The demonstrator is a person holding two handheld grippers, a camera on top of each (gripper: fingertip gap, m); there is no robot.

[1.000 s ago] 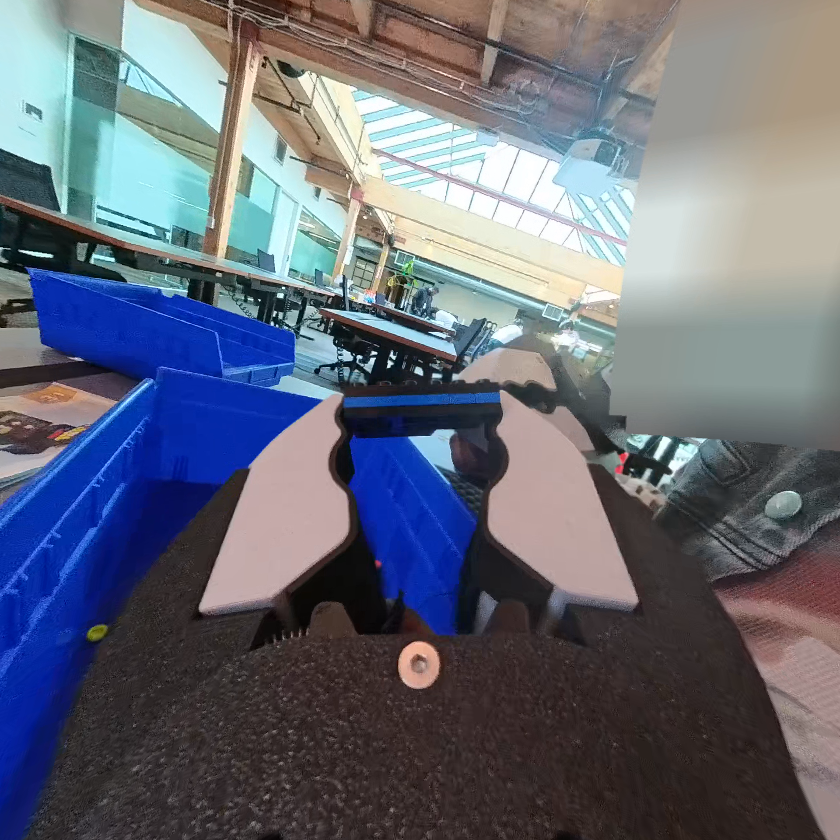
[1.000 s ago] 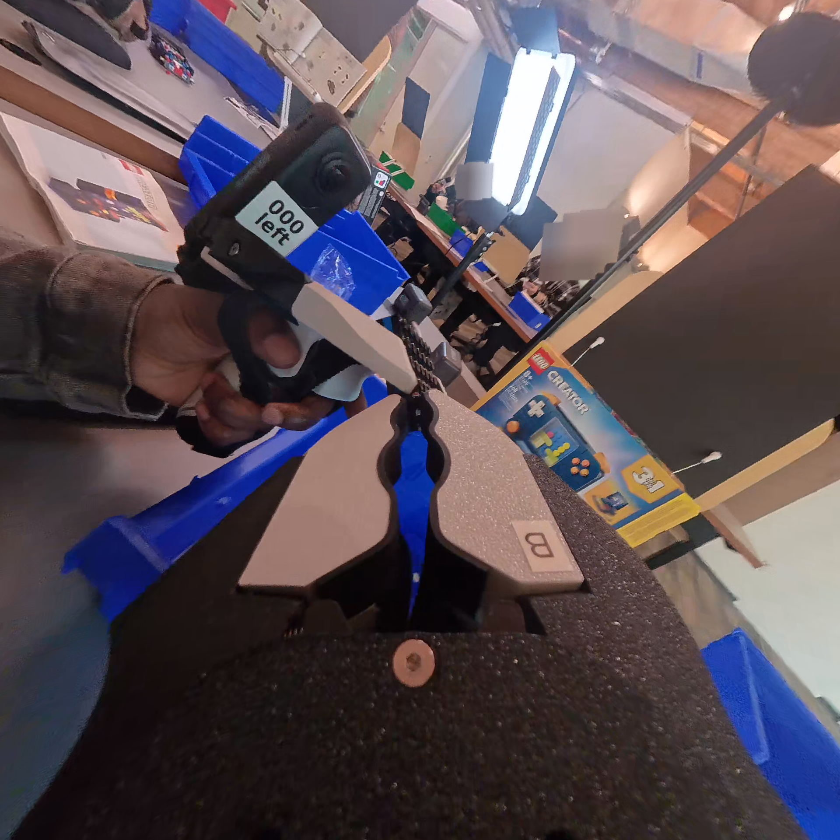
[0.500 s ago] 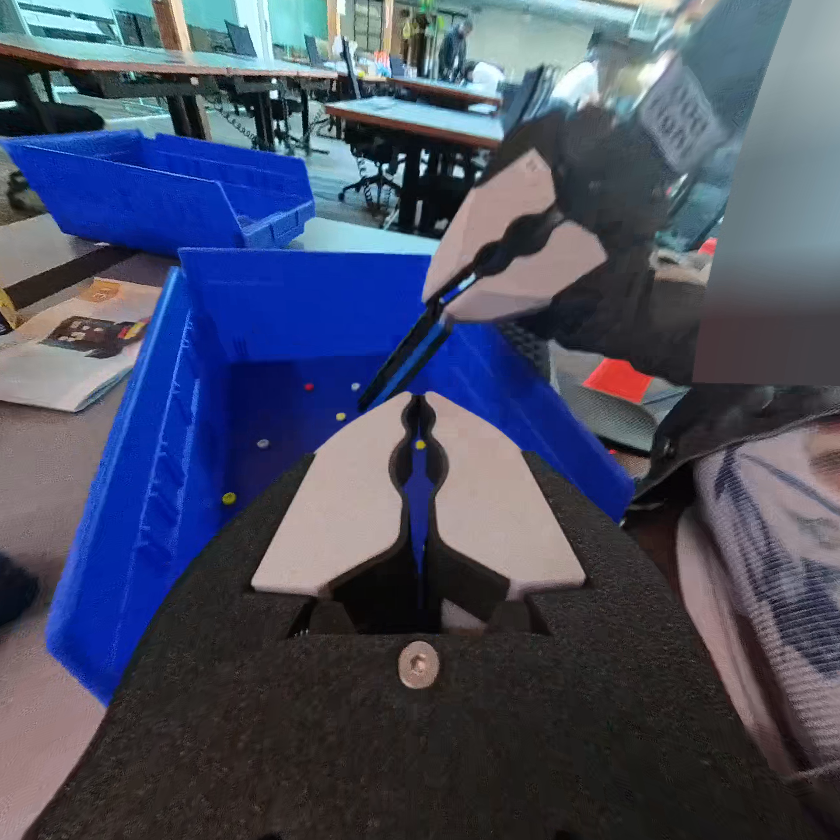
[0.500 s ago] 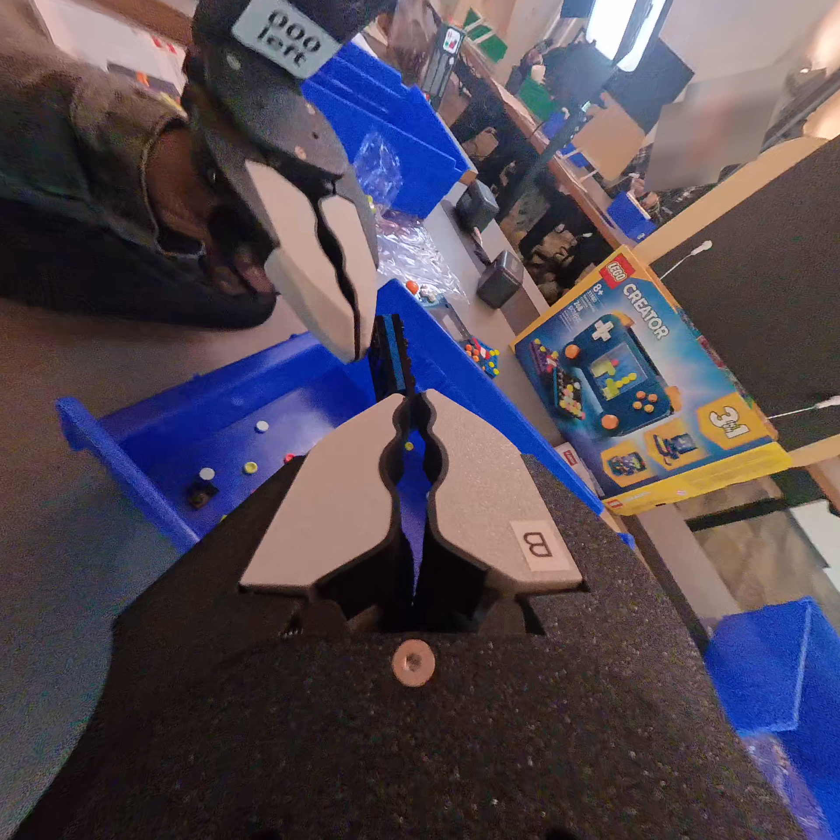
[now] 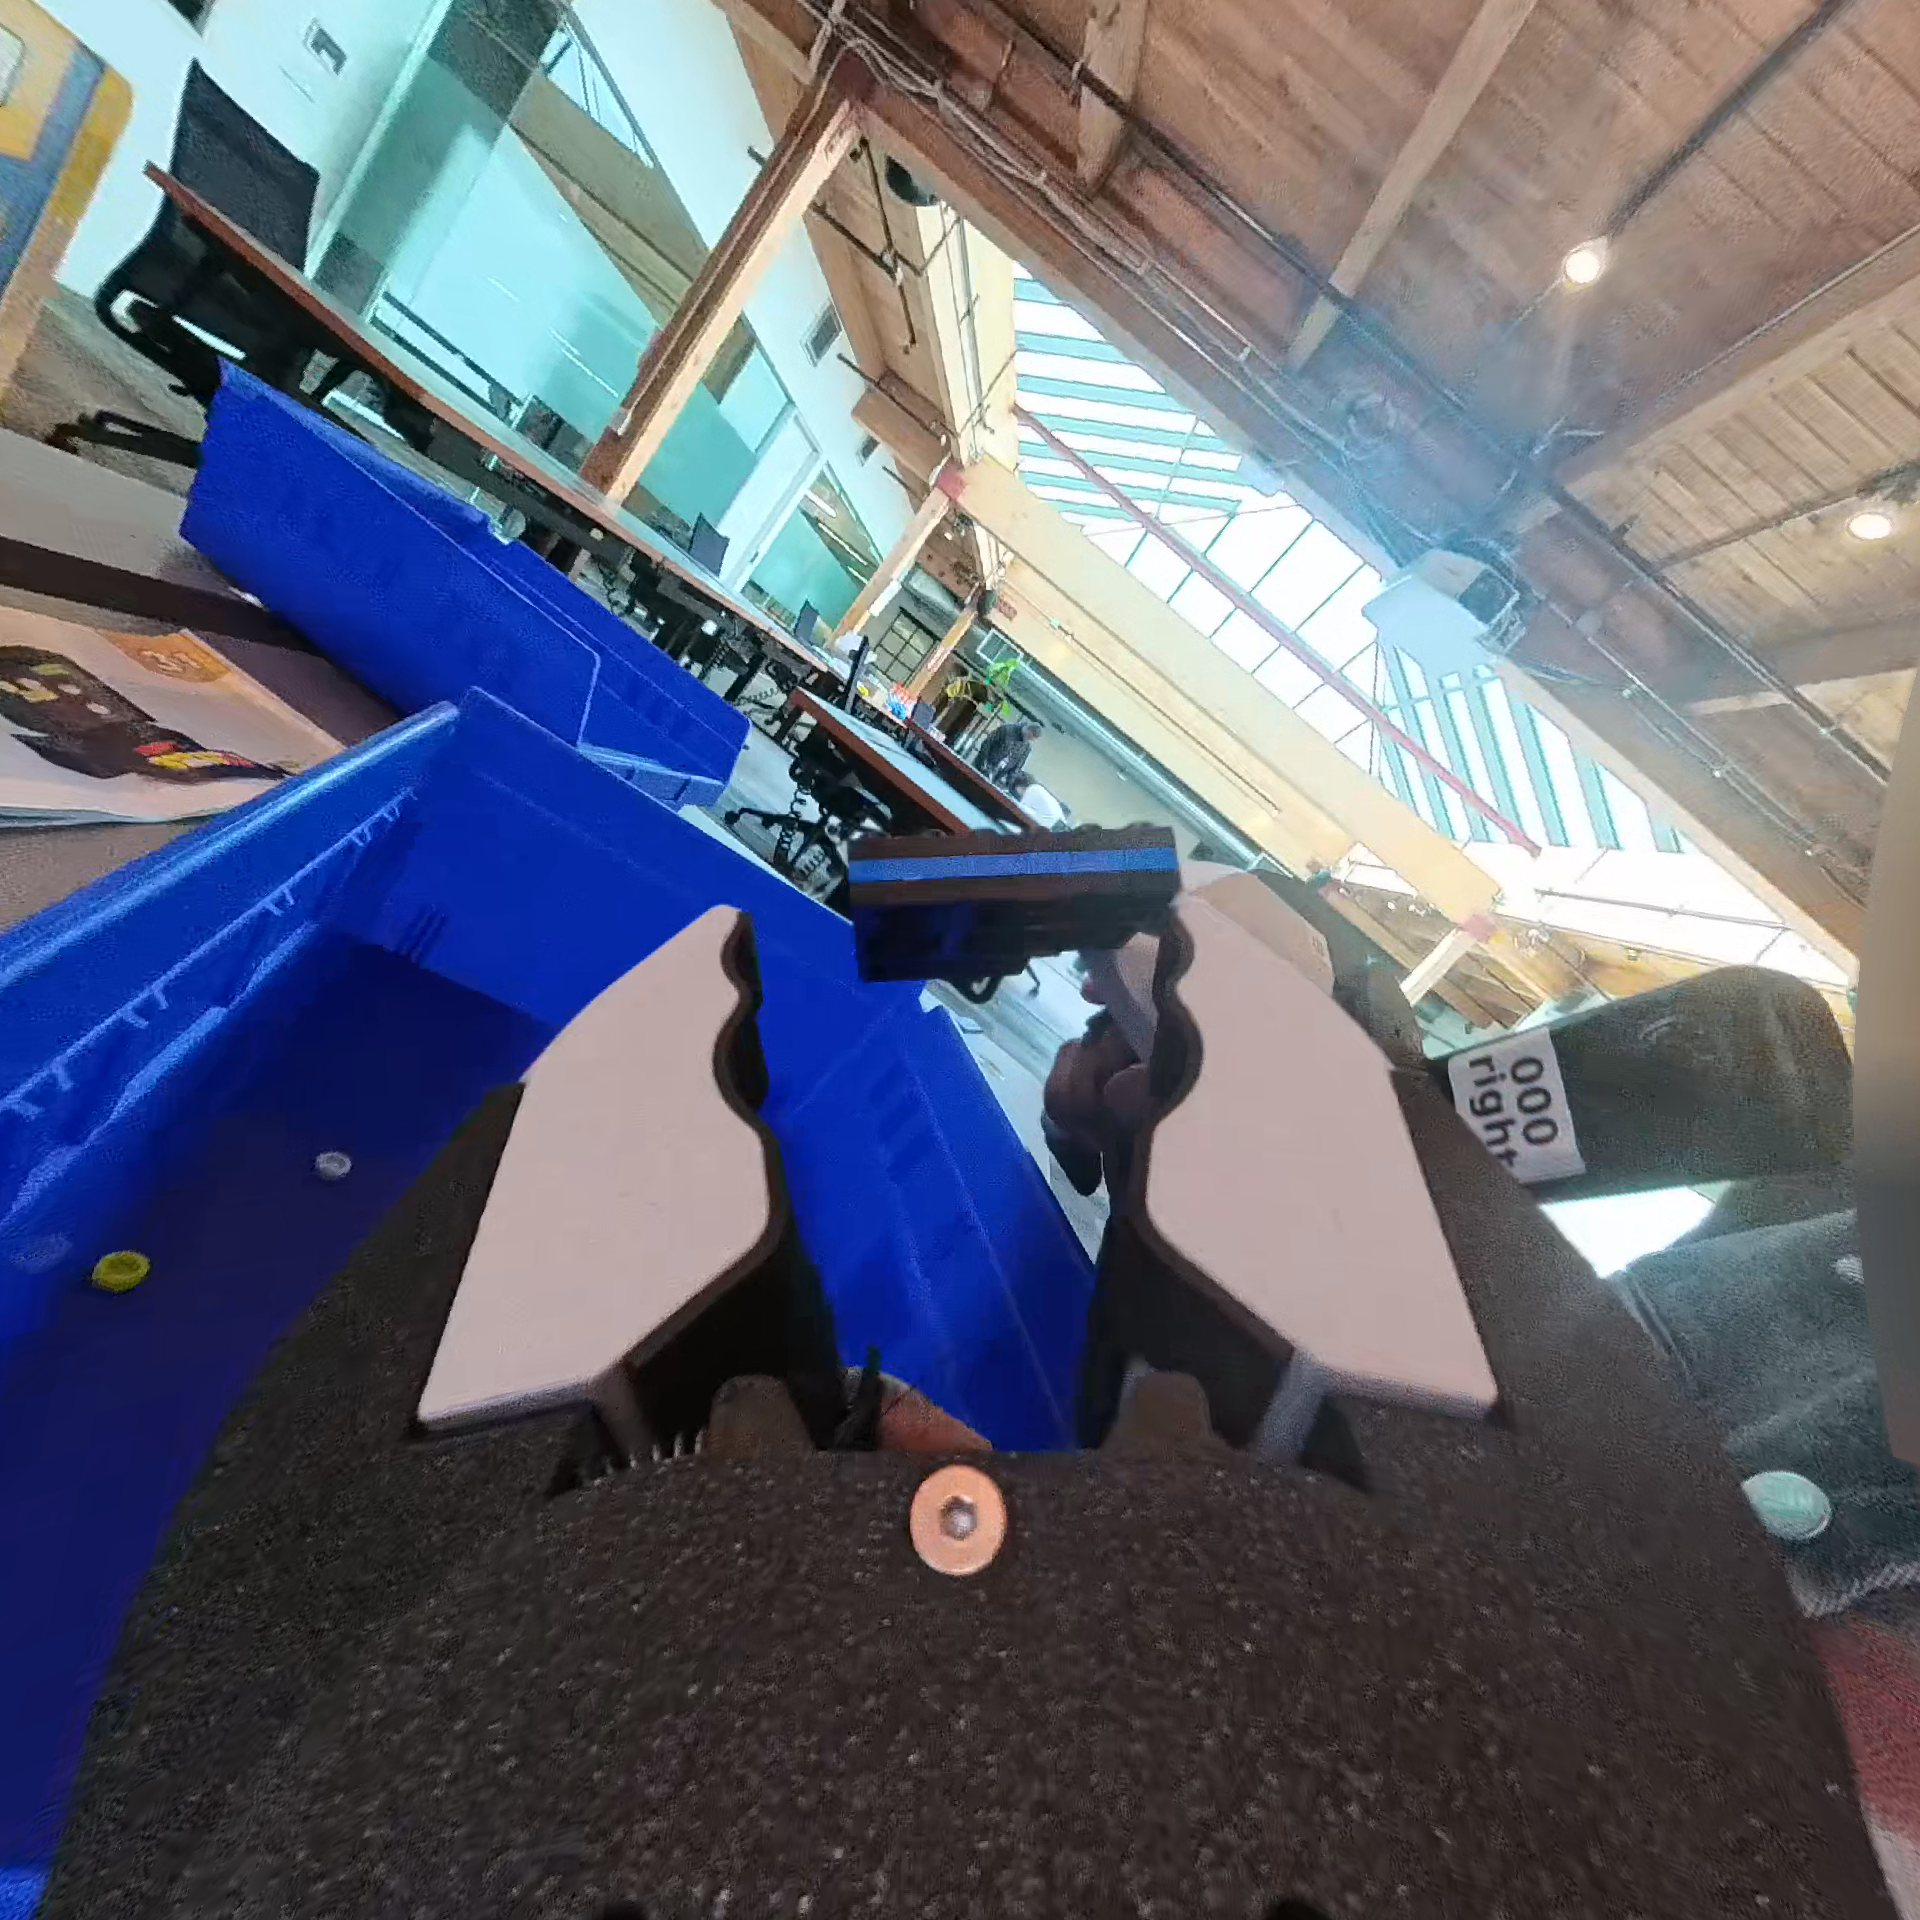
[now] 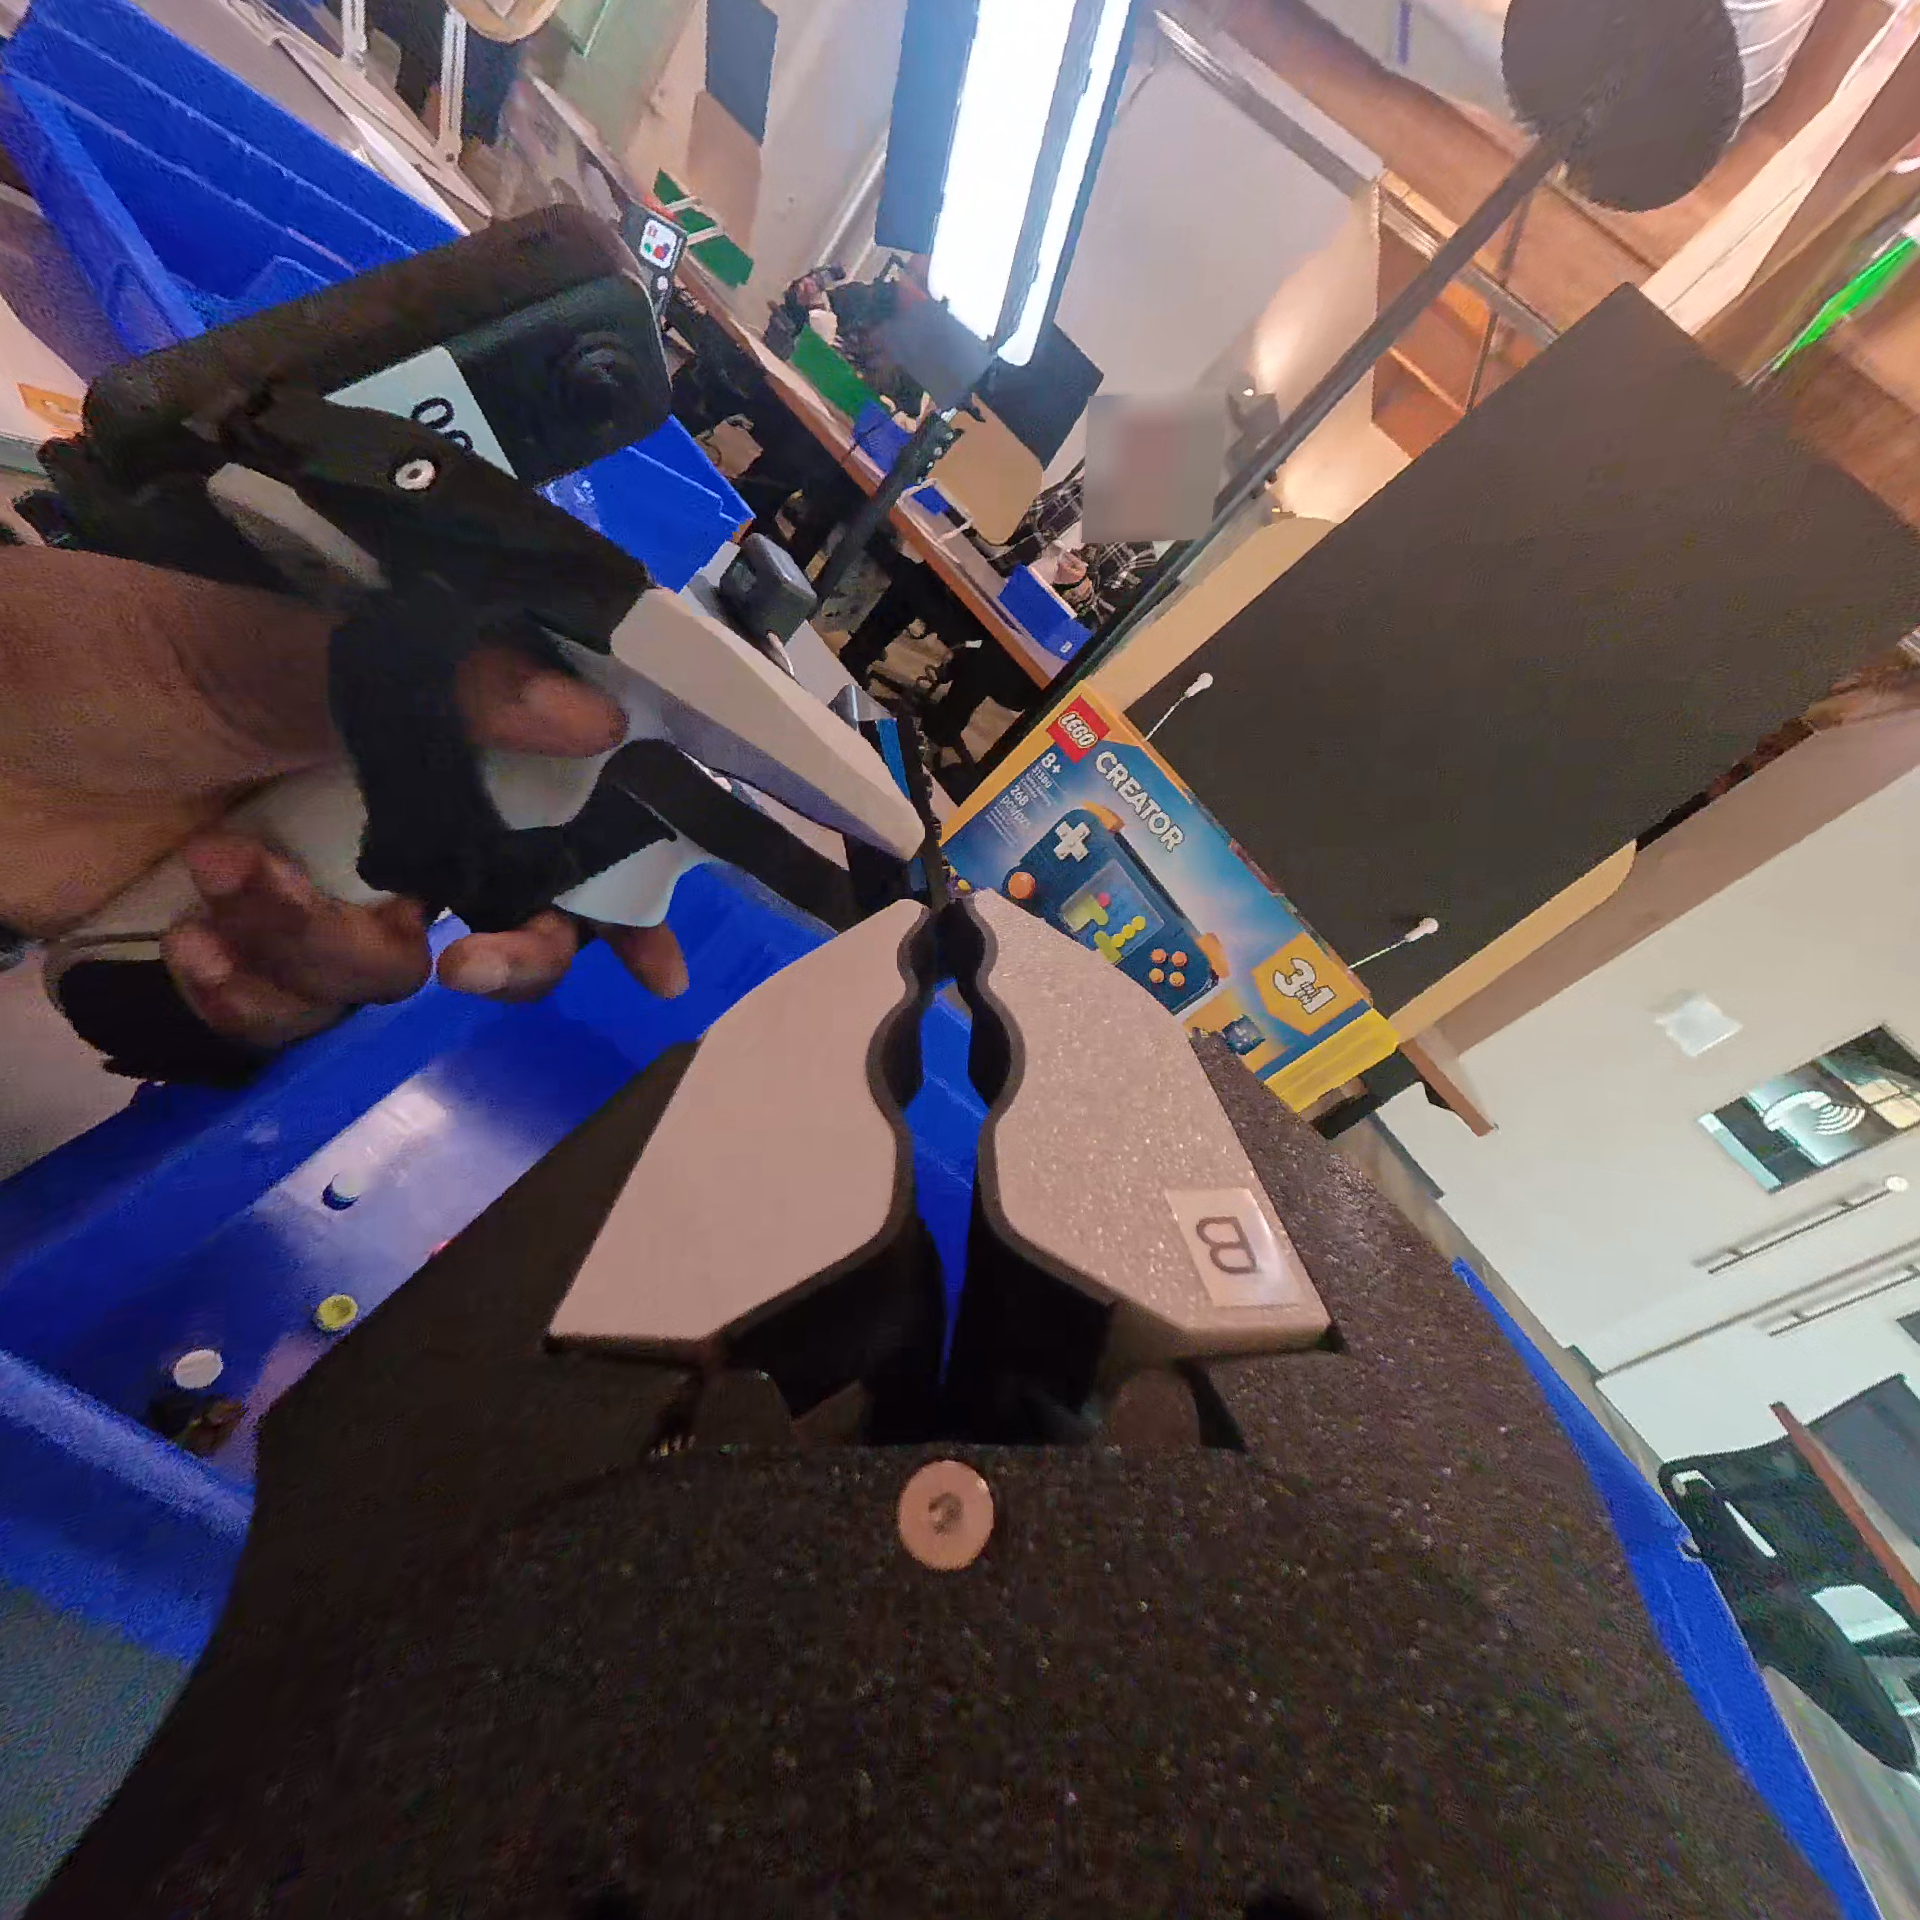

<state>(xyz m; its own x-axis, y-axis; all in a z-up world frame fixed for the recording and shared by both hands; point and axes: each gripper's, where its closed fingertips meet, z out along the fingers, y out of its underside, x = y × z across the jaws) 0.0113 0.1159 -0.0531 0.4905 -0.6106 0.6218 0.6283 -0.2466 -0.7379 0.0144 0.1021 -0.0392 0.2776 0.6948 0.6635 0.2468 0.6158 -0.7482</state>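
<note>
Left wrist view shows the left tool [image 5: 956, 925] spread wide, tips either side of a black-and-blue brick stack [image 5: 1013, 899] above the blue bin [image 5: 312, 987]. The right tool [image 6: 945, 906] is pinched narrow on that stack's edge.

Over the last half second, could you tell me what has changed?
The left gripper, shut and pointed into the bin half a second ago, has opened and tilted up towards the plate. The right gripper stays shut on the plate; the bin stays put.
</note>
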